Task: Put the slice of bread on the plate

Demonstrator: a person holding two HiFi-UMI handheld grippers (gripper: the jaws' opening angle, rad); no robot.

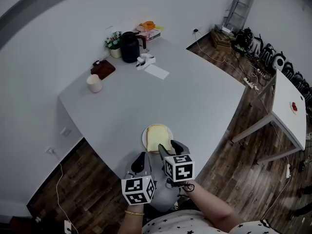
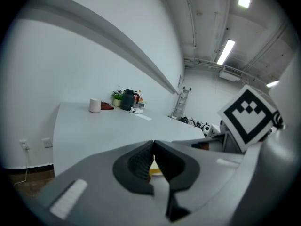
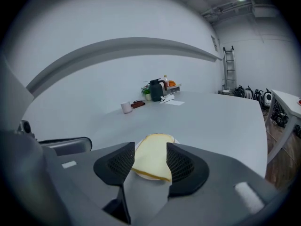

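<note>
The pale slice of bread (image 1: 157, 136) lies flat on a small white plate (image 1: 145, 139) near the front edge of the grey table. My right gripper (image 1: 170, 148) sits just behind it, open. In the right gripper view the bread (image 3: 151, 160) shows in the gap of my right gripper (image 3: 150, 149), its near edge over the plate rim (image 3: 177, 141), and the pads stand off it. My left gripper (image 1: 143, 159) hangs to the left, off the table edge, shut with nothing in it. Its jaws (image 2: 153, 145) meet at the tips, with a sliver of bread (image 2: 155, 172) seen behind them.
At the table's far end stand a black kettle (image 1: 129, 47), a flower pot (image 1: 114, 42), a white cup (image 1: 94, 83), a dark red pouch (image 1: 102, 68) and a sheet of paper (image 1: 156, 71). A second white table (image 1: 290, 106) and cabled gear (image 1: 253, 43) are at the right.
</note>
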